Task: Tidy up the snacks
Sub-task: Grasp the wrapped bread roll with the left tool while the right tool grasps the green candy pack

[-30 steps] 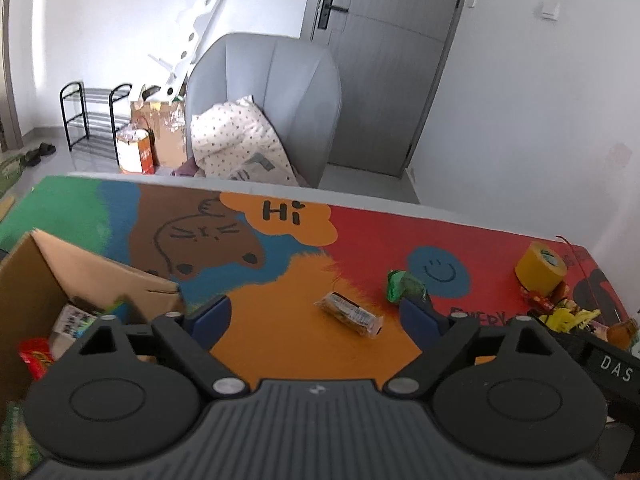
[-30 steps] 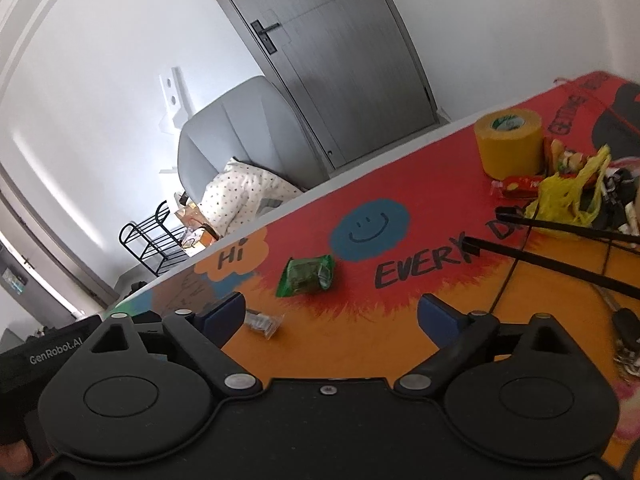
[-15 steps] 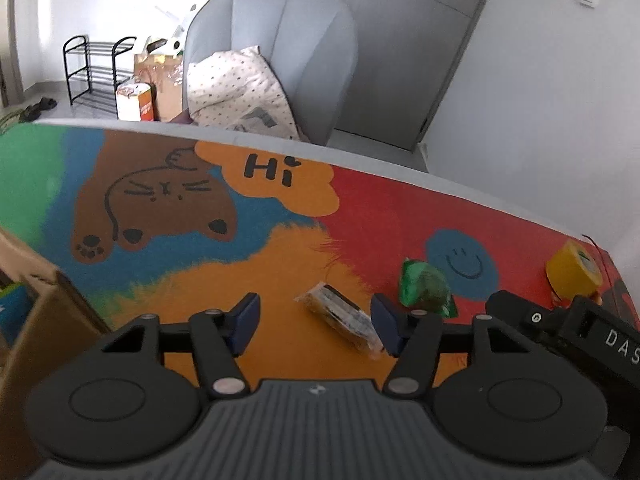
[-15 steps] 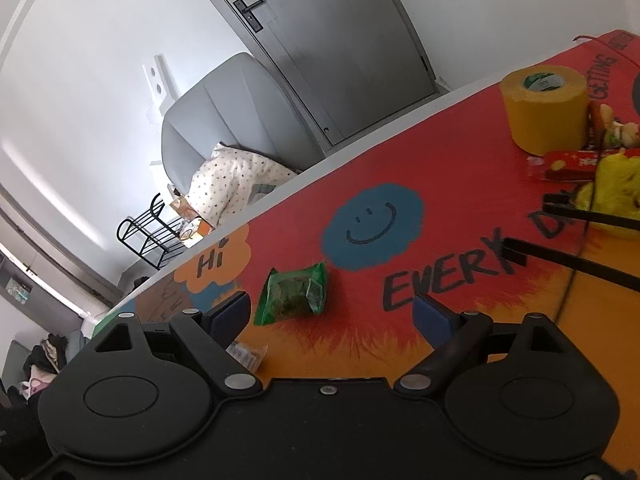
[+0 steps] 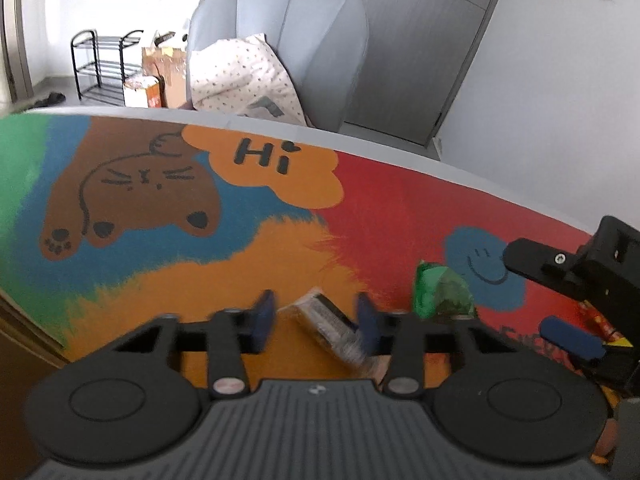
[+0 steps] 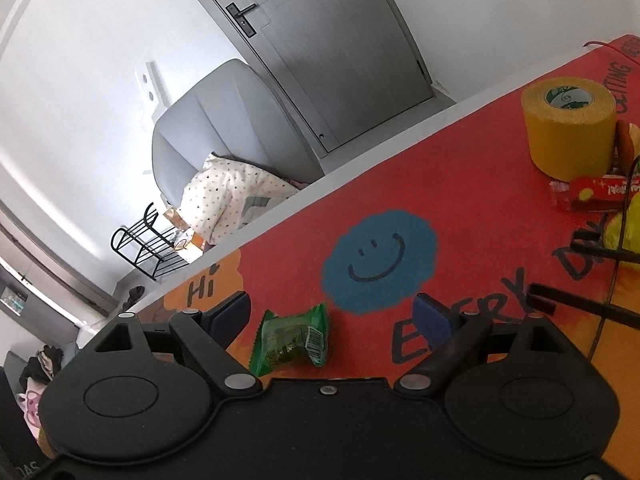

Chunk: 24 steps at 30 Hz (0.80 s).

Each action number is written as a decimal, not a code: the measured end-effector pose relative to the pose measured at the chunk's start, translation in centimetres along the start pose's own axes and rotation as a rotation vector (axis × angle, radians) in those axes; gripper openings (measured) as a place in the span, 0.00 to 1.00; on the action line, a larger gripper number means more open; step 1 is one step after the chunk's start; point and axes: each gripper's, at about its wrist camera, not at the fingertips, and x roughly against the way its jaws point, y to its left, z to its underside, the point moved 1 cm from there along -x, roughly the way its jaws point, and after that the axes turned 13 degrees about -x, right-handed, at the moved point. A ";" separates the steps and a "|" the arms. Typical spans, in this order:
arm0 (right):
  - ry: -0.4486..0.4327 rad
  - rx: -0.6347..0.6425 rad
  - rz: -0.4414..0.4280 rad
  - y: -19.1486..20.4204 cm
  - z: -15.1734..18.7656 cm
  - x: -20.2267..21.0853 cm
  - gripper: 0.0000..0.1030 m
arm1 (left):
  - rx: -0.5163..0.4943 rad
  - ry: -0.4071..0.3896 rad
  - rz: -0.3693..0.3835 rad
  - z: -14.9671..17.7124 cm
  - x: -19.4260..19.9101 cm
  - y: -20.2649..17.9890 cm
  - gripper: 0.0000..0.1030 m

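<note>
Snacks lie on the mat (image 5: 168, 280). My left gripper (image 5: 314, 318) has been closing around the clear pack (image 5: 332, 330), not pinching it yet. The green pack (image 6: 290, 340) lies between my right gripper's (image 6: 332, 318) wide-spread jaws, untouched.

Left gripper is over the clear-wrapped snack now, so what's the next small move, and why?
Probably finish closing the left gripper on the clear-wrapped snack. Its jaws have just been closing, and the snack lies between them on the table mat, apparently touching one pad but not yet clamped by both.
</note>
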 end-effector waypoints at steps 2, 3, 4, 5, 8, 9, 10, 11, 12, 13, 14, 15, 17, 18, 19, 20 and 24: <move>0.010 0.009 -0.009 -0.1 0.3 -0.3 0.87 | 0.003 -0.005 0.003 0.1 0.0 0.4 0.20; 0.016 0.013 -0.019 -0.3 0.4 -0.5 0.87 | 0.005 -0.006 0.011 0.0 0.0 0.6 0.20; 0.027 0.009 -0.021 -0.5 0.5 -0.8 0.87 | 0.006 -0.007 0.014 0.0 0.0 0.7 0.20; 0.047 0.003 -0.012 -0.6 0.3 -1.0 0.87 | 0.010 -0.009 0.011 0.0 0.1 0.9 0.20; 0.049 0.023 -0.028 -0.5 0.4 -0.9 0.87 | 0.023 -0.020 0.009 0.0 0.5 1.4 0.19; 0.056 0.017 -0.028 -0.5 0.5 -1.1 0.87 | 0.020 -0.024 0.007 0.0 0.6 1.4 0.19; 0.063 0.011 -0.028 -0.5 0.7 -1.3 0.89 | 0.022 -0.024 0.007 -0.1 0.5 1.5 0.19; 0.060 0.014 -0.026 -0.4 0.9 -1.4 0.90 | 0.027 -0.024 0.007 -0.1 0.6 1.7 0.19; 0.050 0.030 -0.022 -0.1 1.1 -1.4 0.90 | 0.031 -0.025 0.007 -0.1 0.6 1.8 0.19; 0.051 0.038 -0.019 0.2 1.2 -1.6 0.90 | 0.031 -0.027 0.005 -0.1 0.7 1.9 0.19; 0.049 0.044 -0.019 0.4 1.3 -1.7 0.90 | 0.028 -0.030 0.004 -0.1 0.8 2.0 0.19; 0.048 0.051 -0.019 0.7 1.5 -1.8 0.90 | 0.023 -0.033 0.004 -0.1 0.9 2.0 0.19; 0.037 0.065 -0.015 1.1 1.7 -2.1 0.91 | 0.019 -0.037 0.006 -0.1 1.1 2.1 0.19; 0.030 0.076 -0.012 1.3 1.8 -2.2 0.91 | 0.020 -0.039 0.006 0.0 1.2 2.2 0.19; 0.027 0.092 -0.009 1.6 2.0 -2.4 0.91 | 0.022 -0.041 0.005 0.0 1.3 2.4 0.19; 0.025 0.108 -0.004 1.8 2.2 -2.5 0.90 | 0.027 -0.041 0.005 0.0 1.4 2.6 0.19; -0.001 0.197 0.030 2.7 3.1 -2.8 0.60 | 0.039 -0.042 0.011 0.1 1.6 3.0 0.19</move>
